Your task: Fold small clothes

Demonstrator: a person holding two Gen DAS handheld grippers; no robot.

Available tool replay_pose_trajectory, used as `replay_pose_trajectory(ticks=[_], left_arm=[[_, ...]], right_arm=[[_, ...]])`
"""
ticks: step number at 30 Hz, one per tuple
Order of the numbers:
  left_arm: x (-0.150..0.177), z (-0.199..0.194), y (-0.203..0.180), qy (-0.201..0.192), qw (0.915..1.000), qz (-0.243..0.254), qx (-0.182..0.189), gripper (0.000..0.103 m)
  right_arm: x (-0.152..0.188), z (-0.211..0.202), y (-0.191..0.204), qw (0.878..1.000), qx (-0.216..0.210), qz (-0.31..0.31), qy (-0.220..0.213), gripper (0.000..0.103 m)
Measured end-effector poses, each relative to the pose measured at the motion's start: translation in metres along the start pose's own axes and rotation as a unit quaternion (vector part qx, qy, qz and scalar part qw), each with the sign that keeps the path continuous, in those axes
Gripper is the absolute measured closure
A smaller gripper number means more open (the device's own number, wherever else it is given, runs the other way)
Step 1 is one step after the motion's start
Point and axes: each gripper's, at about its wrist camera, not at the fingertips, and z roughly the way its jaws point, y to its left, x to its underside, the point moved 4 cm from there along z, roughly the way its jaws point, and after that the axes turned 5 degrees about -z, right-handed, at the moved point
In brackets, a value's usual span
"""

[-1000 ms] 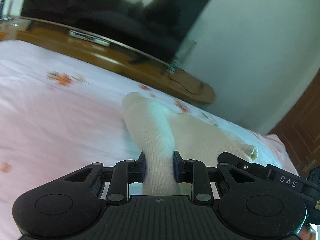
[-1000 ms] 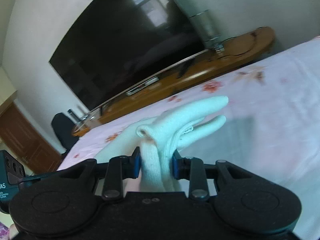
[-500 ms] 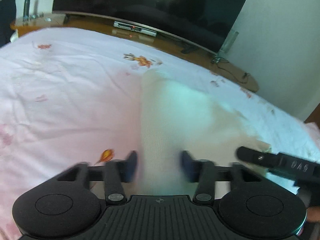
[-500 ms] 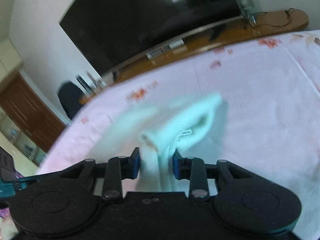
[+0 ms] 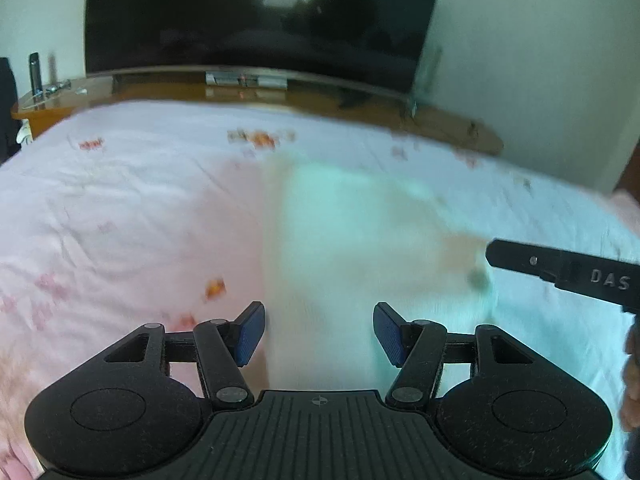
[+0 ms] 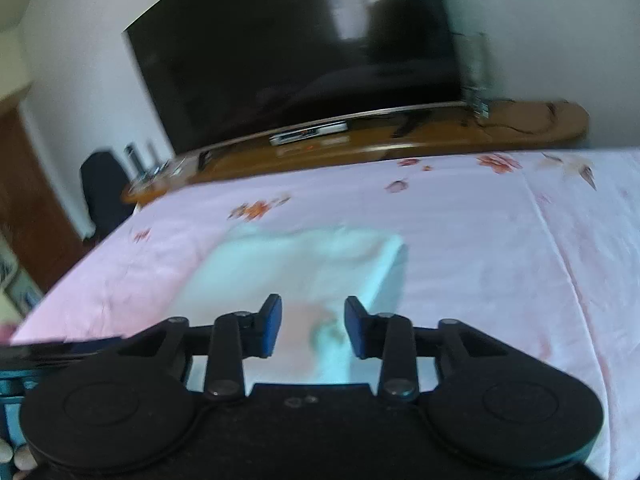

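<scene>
Cream knit garment (image 5: 352, 248) lies spread flat on the pink floral bedsheet (image 5: 120, 220), blurred in both views; exact type not readable, looks like a small knitted piece folded to a rough rectangle. In the right wrist view the same garment (image 6: 296, 268) shows pale, with its far edge toward the television.

Left gripper (image 5: 319, 334): jaws spread wide, blue pads clear of the cloth on both sides, the near edge of the garment lying between them but not pinched. One blue pad (image 5: 250, 332) sits just over the garment's left border.

Right gripper (image 6: 313, 328): jaws closing, standing narrower than the left pair. A bunched bit of the garment's near edge sits between them. Whether the pads press on it cannot be told from the blur; a gap shows beside the left pad.

The right gripper's black body, lettered DAS (image 5: 580, 276), reaches in just beside the garment's right edge in the left wrist view. A bit of a hand (image 5: 631, 380) shows below it at the frame's edge.

Beyond the garment, past the sheet's far edge: a wooden TV stand (image 6: 440, 140) with a set-top box (image 6: 308, 134) on it, and a large dark television (image 6: 296, 52) above.
</scene>
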Motion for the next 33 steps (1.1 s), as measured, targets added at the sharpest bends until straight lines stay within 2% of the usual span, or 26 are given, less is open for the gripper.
replay_pose_trajectory(ticks=[3,5,8,10,13,17,22,25,33], left_arm=[[0.019,0.016,0.000,0.033,0.9994,-0.008,-0.005,0.043],[0.023,0.015,-0.002,0.019,0.9997,-0.010,-0.008,0.043],[0.022,0.015,-0.008,0.027,0.9995,-0.012,-0.011,0.043],[0.019,0.009,-0.010,0.033,0.9993,-0.019,-0.001,0.043],[0.018,-0.006,-0.011,0.026,0.9996,-0.007,0.003,0.043],[0.022,-0.006,-0.011,0.038,0.9992,-0.003,-0.008,0.043],[0.029,0.000,-0.012,0.052,0.9985,-0.006,-0.018,0.042],[0.025,-0.006,-0.013,0.063,0.9977,-0.014,-0.019,0.042],[0.016,-0.047,-0.018,0.043,0.9991,0.005,-0.005,0.041]], right_arm=[[0.020,0.002,0.010,1.000,0.006,-0.010,0.027,0.074],[0.034,0.006,0.009,0.999,0.014,-0.010,0.051,0.074],[0.056,0.020,0.002,0.995,0.038,-0.017,0.092,0.075],[0.059,0.017,-0.003,0.996,0.037,0.001,0.085,0.075],[0.053,0.006,0.004,0.996,0.045,-0.004,0.079,0.085],[0.047,-0.009,0.018,0.998,0.043,-0.016,0.049,0.079],[0.060,0.003,0.022,0.994,0.061,-0.021,0.088,0.078],[0.057,-0.004,0.024,0.994,0.067,-0.009,0.081,0.077],[0.045,-0.051,0.039,0.996,0.074,0.011,0.039,0.067]])
